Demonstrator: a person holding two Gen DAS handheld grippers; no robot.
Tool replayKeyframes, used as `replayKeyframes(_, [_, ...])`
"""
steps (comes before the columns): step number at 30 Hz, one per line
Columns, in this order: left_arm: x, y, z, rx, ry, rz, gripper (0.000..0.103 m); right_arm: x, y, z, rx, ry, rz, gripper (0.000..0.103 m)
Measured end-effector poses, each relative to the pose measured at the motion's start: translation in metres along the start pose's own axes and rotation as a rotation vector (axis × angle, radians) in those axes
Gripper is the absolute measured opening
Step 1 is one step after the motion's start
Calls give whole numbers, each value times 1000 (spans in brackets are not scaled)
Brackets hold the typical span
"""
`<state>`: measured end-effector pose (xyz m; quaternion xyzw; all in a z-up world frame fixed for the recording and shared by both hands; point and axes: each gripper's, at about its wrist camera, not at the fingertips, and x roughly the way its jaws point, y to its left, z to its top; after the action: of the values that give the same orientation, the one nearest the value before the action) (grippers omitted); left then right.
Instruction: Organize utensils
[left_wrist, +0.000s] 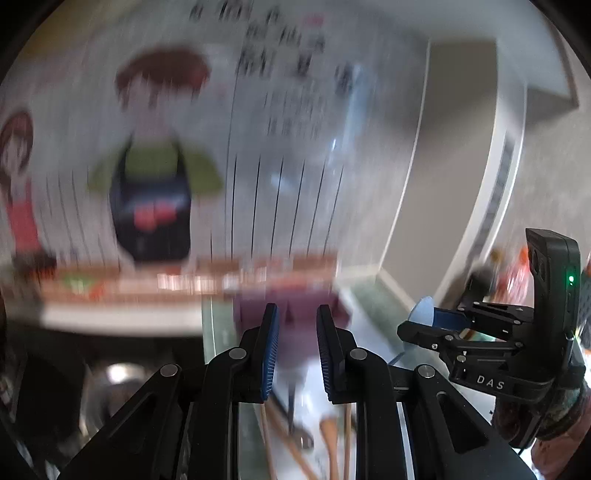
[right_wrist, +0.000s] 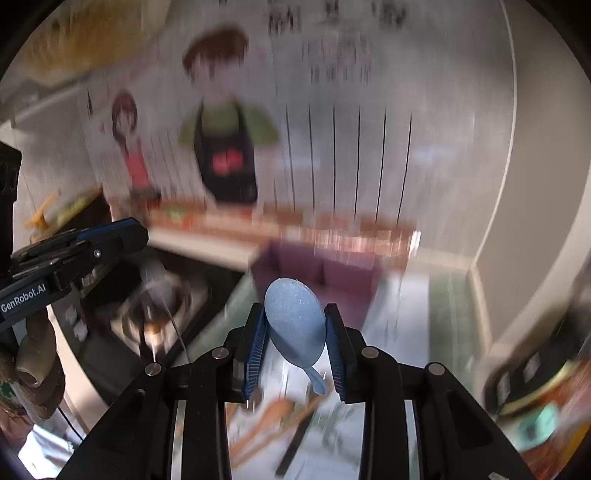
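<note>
My right gripper (right_wrist: 295, 325) is shut on a light blue spoon (right_wrist: 293, 317), bowl up between the blue pads; the spoon also shows in the left wrist view (left_wrist: 424, 312), held by the right gripper (left_wrist: 421, 325). My left gripper (left_wrist: 295, 332) is open and empty. A purple organizer box (right_wrist: 325, 273) sits ahead on the counter, also in the left wrist view (left_wrist: 295, 314). Below lie wooden utensils (left_wrist: 332, 443) and a dark-handled one (left_wrist: 295, 417), blurred; they show too in the right wrist view (right_wrist: 273, 417).
Both views are motion-blurred. A wall poster with cartoon figures (right_wrist: 225, 147) stands behind the counter. A stove with a metal pot (right_wrist: 159, 299) is at the left. A white wall corner (left_wrist: 491, 177) rises at the right, with colourful packages (right_wrist: 546, 406) near it.
</note>
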<state>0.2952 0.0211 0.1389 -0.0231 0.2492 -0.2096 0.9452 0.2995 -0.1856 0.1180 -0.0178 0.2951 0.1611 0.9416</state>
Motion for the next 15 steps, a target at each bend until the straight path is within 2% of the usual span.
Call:
replayKeyframes(2, [-10,-4,35,21,-59,-13,21,-13,-3,32,-19,-69,-15,29])
replayKeyframes(4, [-18,-10,61,66,-126,15,21,-25,-5,63,-42,-138,-41,29])
replayKeyframes(6, [-20,-13,77,99,-169,54,21,-30,-8,79,-45,-164,-62,29])
replayKeyframes(7, [-18,-11,81,97,-164,50,21,-31,-8,81,-49,-171,-63,29])
replayKeyframes(9, [-9,-6,79,91,-136,52,21,-29,-9,76,-54,-164,-62,29])
replayKeyframes(11, [8,0,64,85,-80,60,23,-19,-11,63,-47,-127,-49,29])
replayKeyframes(15, [64,19,11,30,131,48,23,16,-18,24,-10,1,-31,29])
